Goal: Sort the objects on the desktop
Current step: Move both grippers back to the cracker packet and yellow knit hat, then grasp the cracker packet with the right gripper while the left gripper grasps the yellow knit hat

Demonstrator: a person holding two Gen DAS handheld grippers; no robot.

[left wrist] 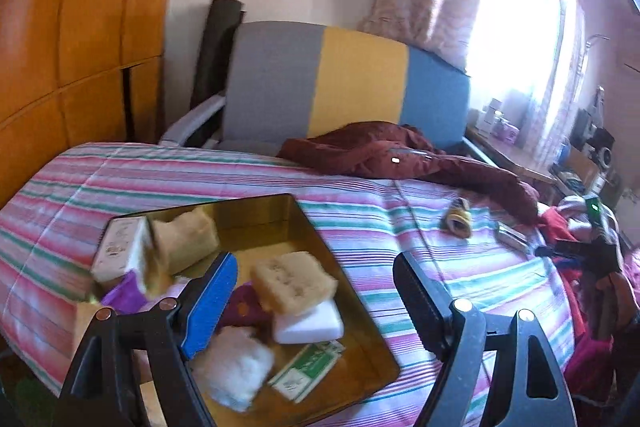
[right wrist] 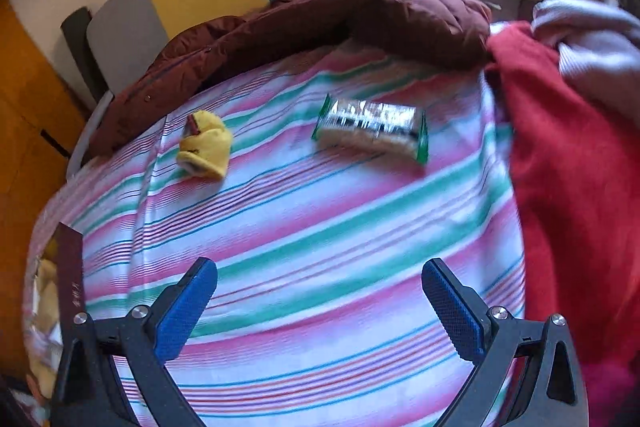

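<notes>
Sorting nearly finished: two things left on the bed

Filling the lower left of the left wrist view, the golden tray [left wrist: 352,311] lies on the striped bed cover [left wrist: 248,179] and already holds most of the things: a white box [left wrist: 116,247] at its far left, two tan sponges [left wrist: 294,281], a white block [left wrist: 312,325], a white fluffy ball [left wrist: 236,363], a green-and-white packet [left wrist: 306,369] and something purple. So I judge this part of the sorting as done. The left tool [left wrist: 312,301] is above the tray with its jaws wide apart and nothing between them.

In the right wrist view, the edge of the tray is only just visible at the far left. Moving right, a small yellow cloth item [right wrist: 206,143] lies left of centre on the cover, and a silver snack packet with green ends [right wrist: 372,127] lies right of centre, well apart from it. These two are not yet in the tray, so they seem to be what is left. The right tool [right wrist: 320,311] is at the bottom of this view, jaws wide and empty, near neither item.
</notes>
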